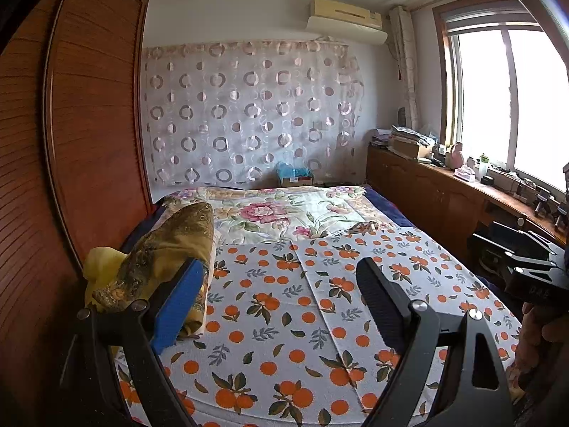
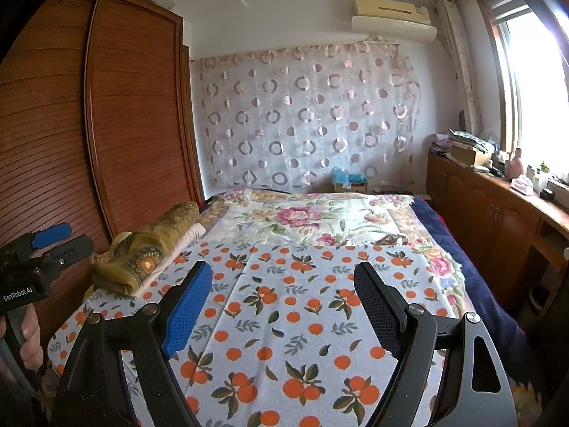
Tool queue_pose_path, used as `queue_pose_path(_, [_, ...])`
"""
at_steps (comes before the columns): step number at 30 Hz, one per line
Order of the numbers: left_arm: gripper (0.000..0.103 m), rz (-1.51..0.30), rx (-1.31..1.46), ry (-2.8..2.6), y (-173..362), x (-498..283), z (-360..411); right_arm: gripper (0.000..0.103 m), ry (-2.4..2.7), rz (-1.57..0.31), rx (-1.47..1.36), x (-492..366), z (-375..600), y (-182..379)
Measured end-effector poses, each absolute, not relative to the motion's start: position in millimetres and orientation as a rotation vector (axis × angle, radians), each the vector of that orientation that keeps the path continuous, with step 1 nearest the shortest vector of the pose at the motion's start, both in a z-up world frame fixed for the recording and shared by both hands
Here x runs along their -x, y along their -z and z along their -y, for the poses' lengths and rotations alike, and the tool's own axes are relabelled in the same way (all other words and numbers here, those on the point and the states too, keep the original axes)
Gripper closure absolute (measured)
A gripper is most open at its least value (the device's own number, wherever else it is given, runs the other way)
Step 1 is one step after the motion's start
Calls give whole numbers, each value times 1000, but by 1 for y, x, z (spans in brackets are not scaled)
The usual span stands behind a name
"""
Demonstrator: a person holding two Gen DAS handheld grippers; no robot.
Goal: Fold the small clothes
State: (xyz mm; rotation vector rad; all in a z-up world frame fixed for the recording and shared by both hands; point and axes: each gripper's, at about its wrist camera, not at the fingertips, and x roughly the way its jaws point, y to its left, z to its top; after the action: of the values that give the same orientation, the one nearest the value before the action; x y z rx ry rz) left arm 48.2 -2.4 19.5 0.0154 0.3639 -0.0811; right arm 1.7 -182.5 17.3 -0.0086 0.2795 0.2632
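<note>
Right now the big bed (image 2: 473, 284) fills the room, from the near edge up to the far wall. A flower quilt (image 2: 320, 220) covers its far half. On the near half lies a white cloth with oranges printed on it (image 2: 291, 320), spread flat and reaching almost to the bed's near edge. A straight crease runs across it.

By the left edge of the bed sits a pile of folded clothes (image 2: 145, 259), brown and gold on top with something pale under it. The pile rests partly on the left side of the orange cloth. A tiny patterned piece (image 2: 391, 239) lies at the far edge of the orange cloth, towards the right side of the bed.

The left gripper (image 1: 281, 306) hovers over the cloth with its fingers spread wide and nothing between them. A hand (image 2: 30, 338) holds its handle. The right gripper (image 2: 284, 309) also hangs above the cloth, its fingers wide apart and holding nothing.
</note>
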Motion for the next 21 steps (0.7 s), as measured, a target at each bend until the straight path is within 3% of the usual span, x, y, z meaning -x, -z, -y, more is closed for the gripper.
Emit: queue_pose_path(21, [15,-360,-10,76,-16,-47,2,20,-269,-272,22,-2,197,-20])
